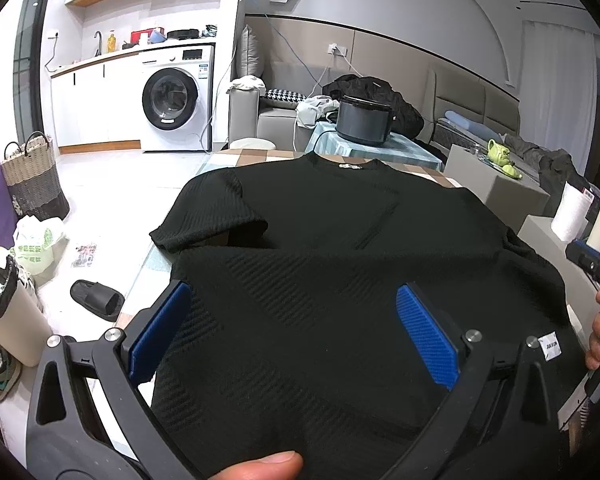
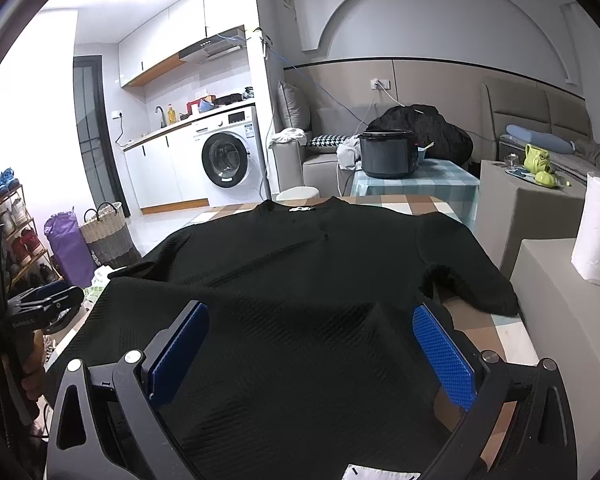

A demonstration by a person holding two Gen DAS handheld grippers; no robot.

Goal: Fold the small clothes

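Observation:
A black ribbed short-sleeved shirt (image 1: 320, 248) lies spread on the checked table (image 1: 256, 157), collar at the far end, hem toward me. It also shows in the right wrist view (image 2: 312, 280). My left gripper (image 1: 294, 300) is open above the lower left part of the shirt, its blue pads wide apart, nothing between them. My right gripper (image 2: 312, 320) is open above the lower right part, near the right sleeve (image 2: 472, 284). A white care tag (image 1: 550, 345) shows at the hem. The right gripper's body shows at the edge of the left wrist view (image 1: 592, 264).
A dark rice cooker (image 2: 388, 154) stands on a blue checked table behind. A paper towel roll (image 2: 598, 228) stands on a grey block at the right. A woven basket (image 1: 34, 176), bin (image 1: 4, 312) and slipper (image 1: 98, 300) are on the floor at the left.

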